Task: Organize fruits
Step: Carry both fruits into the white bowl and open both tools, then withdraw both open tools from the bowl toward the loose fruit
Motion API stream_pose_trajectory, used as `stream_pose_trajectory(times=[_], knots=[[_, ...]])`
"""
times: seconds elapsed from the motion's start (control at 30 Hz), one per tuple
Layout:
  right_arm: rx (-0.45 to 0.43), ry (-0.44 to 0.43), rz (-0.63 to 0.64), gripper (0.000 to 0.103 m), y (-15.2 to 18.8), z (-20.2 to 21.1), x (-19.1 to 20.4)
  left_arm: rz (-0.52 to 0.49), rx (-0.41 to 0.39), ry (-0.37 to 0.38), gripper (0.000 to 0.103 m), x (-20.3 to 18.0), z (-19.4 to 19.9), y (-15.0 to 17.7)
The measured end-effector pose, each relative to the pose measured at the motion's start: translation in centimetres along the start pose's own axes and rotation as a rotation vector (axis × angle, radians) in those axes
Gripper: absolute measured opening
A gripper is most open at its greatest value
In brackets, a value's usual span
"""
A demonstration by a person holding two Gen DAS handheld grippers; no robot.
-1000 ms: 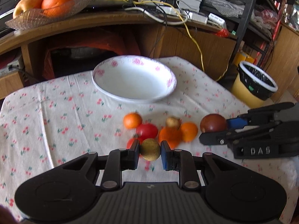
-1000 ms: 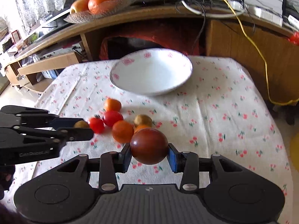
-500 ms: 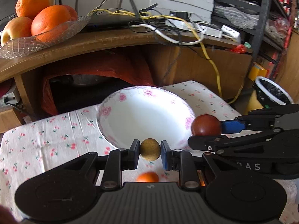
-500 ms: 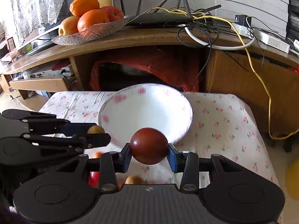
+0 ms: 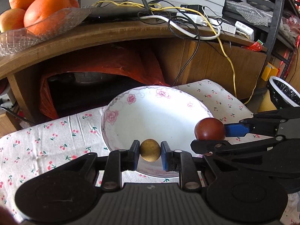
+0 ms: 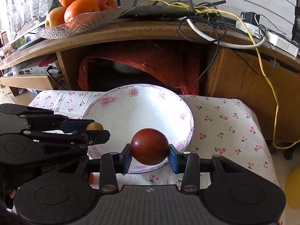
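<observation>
My left gripper (image 5: 150,152) is shut on a small yellow-brown fruit (image 5: 150,150) and holds it over the near rim of the white flowered bowl (image 5: 131,112). My right gripper (image 6: 149,156) is shut on a dark red round fruit (image 6: 149,146) and holds it over the bowl's (image 6: 116,112) near right rim. The right gripper with its red fruit (image 5: 209,129) shows at the right in the left wrist view. The left gripper with its fruit (image 6: 94,126) shows at the left in the right wrist view. The bowl has nothing in it.
The bowl stands on a cherry-print tablecloth (image 5: 46,140). Behind it is a wooden desk (image 6: 150,31) with cables and a glass dish of oranges and apples (image 6: 78,18). A bin with a black liner (image 5: 283,93) stands at the right. An orange fruit (image 6: 91,178) peeks below the left gripper.
Both grippers have moved forward from the fruit pile to the bowl, each carrying its fruit. The loose fruits on the cloth have dropped out of view below the grippers.
</observation>
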State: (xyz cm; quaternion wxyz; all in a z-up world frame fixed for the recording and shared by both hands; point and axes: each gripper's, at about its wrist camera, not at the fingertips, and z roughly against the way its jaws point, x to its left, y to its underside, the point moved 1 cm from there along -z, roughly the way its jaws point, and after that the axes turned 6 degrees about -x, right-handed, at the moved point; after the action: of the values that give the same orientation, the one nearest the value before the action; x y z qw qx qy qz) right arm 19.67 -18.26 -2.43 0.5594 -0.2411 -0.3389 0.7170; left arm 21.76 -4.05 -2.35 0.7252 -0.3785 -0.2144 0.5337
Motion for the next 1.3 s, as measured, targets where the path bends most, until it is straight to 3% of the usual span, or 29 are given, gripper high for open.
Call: stream_pose_trajectory(times=[0.4, 0.67, 1.03, 1.3], knots=[[-0.004, 0.006, 0.014, 0.038, -0.1, -0.2, 0.3, -0.002, 0.007, -0.030, 0.039, 0.4, 0.1, -0.1], [-0.062, 0.011, 0.031, 0.044, -0.8, 1.4, 0.7, 0.027, -0.025, -0.033, 0.046, 1.0, 2.7, -0.7], [-0.089, 0.018, 0.049, 0.044, -0.6, 6.6, 1.7, 0.028, -0.035, -0.006, 0.047, -0.3, 9.4, 0.8], [-0.007, 0.030, 0.066, 0.048, 3.3, 10.9, 1.8, 0.024, 0.010, 0.045, 0.053, -1.7, 12.2, 4.1]])
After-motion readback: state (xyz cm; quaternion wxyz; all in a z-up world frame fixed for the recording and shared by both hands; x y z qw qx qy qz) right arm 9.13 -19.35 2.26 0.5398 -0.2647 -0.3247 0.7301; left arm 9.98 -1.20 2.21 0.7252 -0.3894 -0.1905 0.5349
